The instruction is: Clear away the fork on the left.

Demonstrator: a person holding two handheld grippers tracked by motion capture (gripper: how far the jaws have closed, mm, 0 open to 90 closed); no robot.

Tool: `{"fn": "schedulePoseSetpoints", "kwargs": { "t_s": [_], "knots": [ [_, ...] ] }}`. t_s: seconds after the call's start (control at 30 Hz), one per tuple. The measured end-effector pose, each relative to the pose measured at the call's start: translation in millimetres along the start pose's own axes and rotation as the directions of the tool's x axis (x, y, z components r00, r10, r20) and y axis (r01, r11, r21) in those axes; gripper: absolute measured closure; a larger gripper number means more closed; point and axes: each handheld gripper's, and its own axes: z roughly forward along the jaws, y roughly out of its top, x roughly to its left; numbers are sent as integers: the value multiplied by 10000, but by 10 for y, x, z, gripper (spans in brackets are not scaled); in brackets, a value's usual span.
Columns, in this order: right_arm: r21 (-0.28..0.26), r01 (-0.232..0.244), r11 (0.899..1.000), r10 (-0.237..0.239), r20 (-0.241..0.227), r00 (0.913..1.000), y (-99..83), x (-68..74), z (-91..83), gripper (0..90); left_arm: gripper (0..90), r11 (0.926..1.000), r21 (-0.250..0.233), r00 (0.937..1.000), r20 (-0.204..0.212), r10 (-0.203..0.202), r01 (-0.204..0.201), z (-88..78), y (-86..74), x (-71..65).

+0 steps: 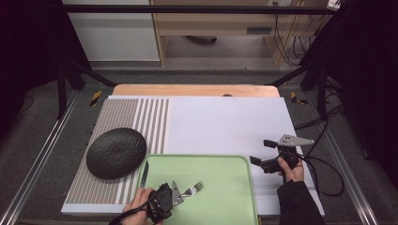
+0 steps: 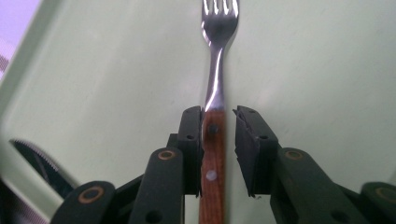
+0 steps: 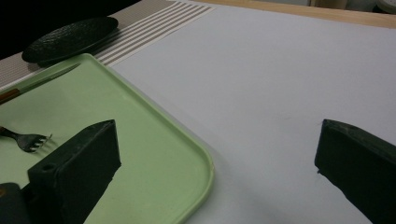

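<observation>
The fork (image 2: 216,84) lies on the green tray (image 1: 234,206) at the bottom centre of the high view, its wooden handle between the left gripper (image 1: 180,196)'s slightly parted, released jaws, one pad touching. The right gripper (image 1: 257,162) hovers lower right, jaws spread wide, holding nothing.

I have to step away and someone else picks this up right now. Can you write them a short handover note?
Left claw: around the fork's wooden handle over the green tray; one pad touches it, the other stands off with a gap, so no firm grip.
Right claw: open, holding nothing, above the white mat just beside the tray's right edge.
Knife: lies on the tray's left side.
Black plate: sits on the striped placemat, nothing on it.
Done: nothing moved off the tray that I can tell.
Left: probably setting fork and knife out by the plate.
</observation>
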Motion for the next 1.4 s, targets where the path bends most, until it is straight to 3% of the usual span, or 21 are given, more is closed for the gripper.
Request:
{"fn": "schedulePoseSetpoints", "kwargs": {
  "t_s": [0.17,0.37,0.5,0.87,1.4],
  "knots": [
    [10,-16,10000,16,-3,10000,-1,2,1,2,799,9939,-1021,9973,640,-349,414,9,-14,50],
    [0,10,10000,-10,9,10000,1,1,-2,2,894,9900,-1310,9928,1136,-383,532,92,-25,78],
    [35,33,10000,-33,3,10000,-1,2,4,2,896,9859,-1567,9889,1437,-368,594,162,-25,81],
    [26,33,10000,-33,9,10000,-1,2,4,2,897,9861,-1633,9904,1378,-77,303,286,-29,95],
    [47,51,10000,-52,23,10000,-2,0,6,2,897,9877,-1518,9941,1061,-223,384,290,-80,177]
  ]
}}
